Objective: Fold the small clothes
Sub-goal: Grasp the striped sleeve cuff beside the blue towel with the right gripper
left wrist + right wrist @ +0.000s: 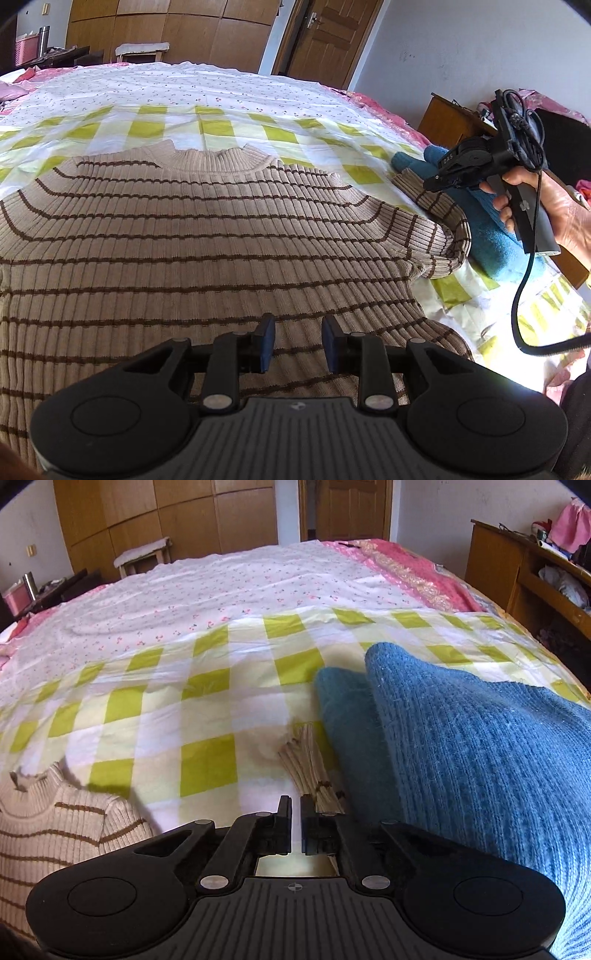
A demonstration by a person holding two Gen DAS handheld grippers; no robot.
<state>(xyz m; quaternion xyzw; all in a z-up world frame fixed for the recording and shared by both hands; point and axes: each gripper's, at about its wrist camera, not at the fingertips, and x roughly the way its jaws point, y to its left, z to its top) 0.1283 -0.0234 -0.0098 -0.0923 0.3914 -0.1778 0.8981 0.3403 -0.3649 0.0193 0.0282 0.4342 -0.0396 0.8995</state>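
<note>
- The left gripper (298,341), black with blue pads, hangs over the lower body of the beige ribbed-knit sweater with thin brown stripes (207,240); its jaws stand apart with only air between them, holding nothing.
- The right gripper (295,821), held in a person's hand (554,210), has its jaws nearly together with a thin gap showing the cloth below; nothing is pinched.
- The sweater lies flat, collar away, on the green-and-white checked sheet (155,716) covering the bed. Its right sleeve (439,206) bends outward, and the ribbed cuff (310,768) lies just ahead of the right fingertips, beside a blue fuzzy knit garment (461,746).
- The knit looks soft, limp and stretchy, fairly light; it will likely sag and drag rather than slide.
- Best holds seem to be the doubled edges: cuff, hem or shoulder seam, taking both layers.
</note>
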